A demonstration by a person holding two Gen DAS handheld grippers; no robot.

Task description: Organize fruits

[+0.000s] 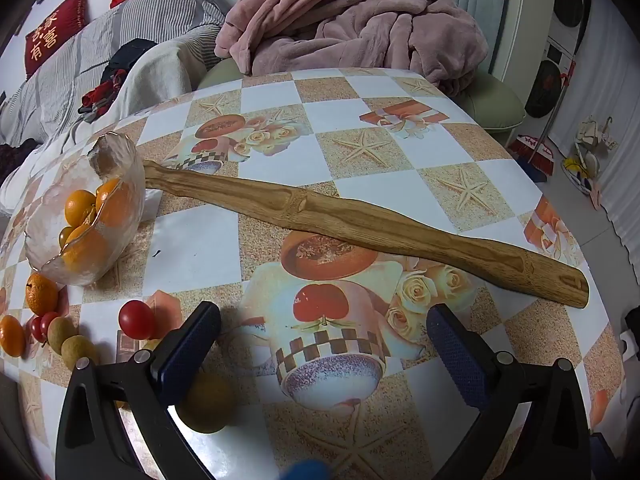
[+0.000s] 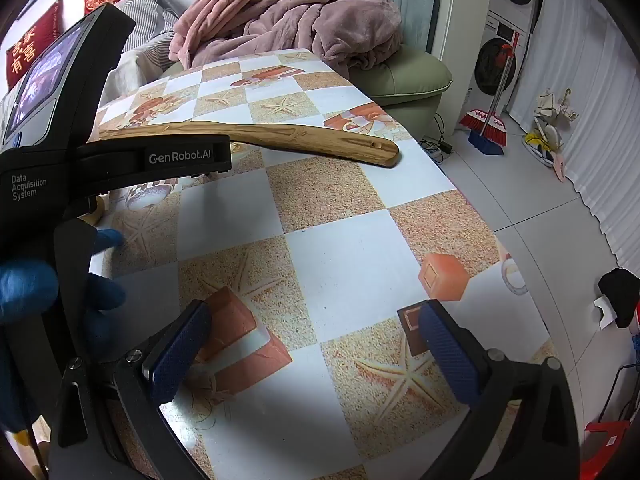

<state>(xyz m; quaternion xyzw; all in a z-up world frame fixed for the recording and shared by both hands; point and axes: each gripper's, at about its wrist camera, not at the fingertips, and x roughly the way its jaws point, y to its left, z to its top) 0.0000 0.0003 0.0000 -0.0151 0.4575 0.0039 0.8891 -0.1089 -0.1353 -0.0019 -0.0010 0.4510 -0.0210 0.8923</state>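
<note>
In the left wrist view a clear glass bowl (image 1: pixel 86 216) at the left holds several oranges (image 1: pixel 80 207). Loose fruit lies in front of it: an orange (image 1: pixel 41 294), another orange (image 1: pixel 12 336), a cherry tomato (image 1: pixel 136 319), small red tomatoes (image 1: pixel 40 326), two tan longans (image 1: pixel 70 340), and a yellow-brown round fruit (image 1: pixel 206 402) just beneath the left finger. My left gripper (image 1: pixel 322 344) is open and empty above the table. My right gripper (image 2: pixel 314 344) is open and empty over the patterned tablecloth (image 2: pixel 332 256); no fruit shows there.
A long wooden stick (image 1: pixel 360 220) lies across the table; it also shows in the right wrist view (image 2: pixel 280 140). The left gripper's body (image 2: pixel 80 152) and a blue-gloved hand (image 2: pixel 28 284) fill the right view's left. A pink blanket (image 1: pixel 352 20) covers a green chair behind. The table's right edge drops to the floor.
</note>
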